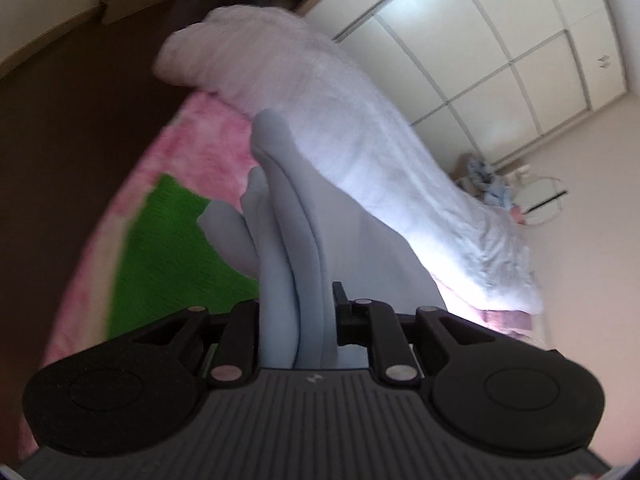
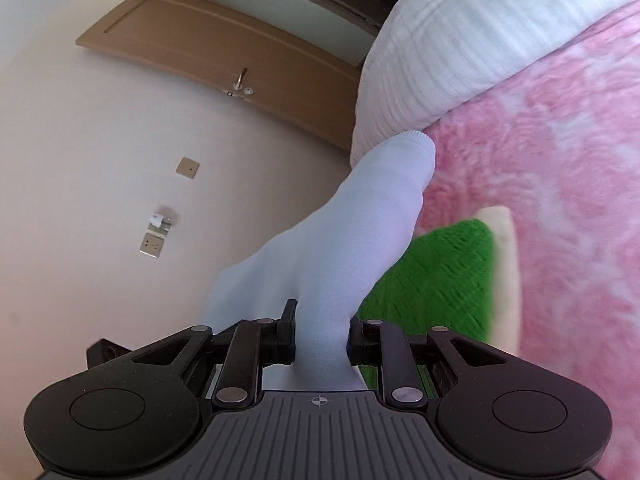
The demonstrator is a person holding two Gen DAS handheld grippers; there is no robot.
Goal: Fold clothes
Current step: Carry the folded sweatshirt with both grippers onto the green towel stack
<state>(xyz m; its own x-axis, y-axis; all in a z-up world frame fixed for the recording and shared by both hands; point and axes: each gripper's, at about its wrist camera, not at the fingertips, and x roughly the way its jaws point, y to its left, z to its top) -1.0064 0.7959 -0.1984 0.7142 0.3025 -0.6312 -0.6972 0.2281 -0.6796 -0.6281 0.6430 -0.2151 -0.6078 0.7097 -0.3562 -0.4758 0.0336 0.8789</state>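
A pale blue garment hangs in thick folds out of my left gripper, whose jaws are shut on a bunch of the cloth. The same pale blue garment shows in the right wrist view, a ribbed hem at its far end, and my right gripper is shut on it too. Both grippers hold the cloth above a bed with a fluffy pink blanket. The fingertips are buried in the fabric.
A green mat lies on the pink blanket. A white quilt is heaped along the bed. White wardrobe doors stand beyond it. A brown door and wall sockets face the right gripper.
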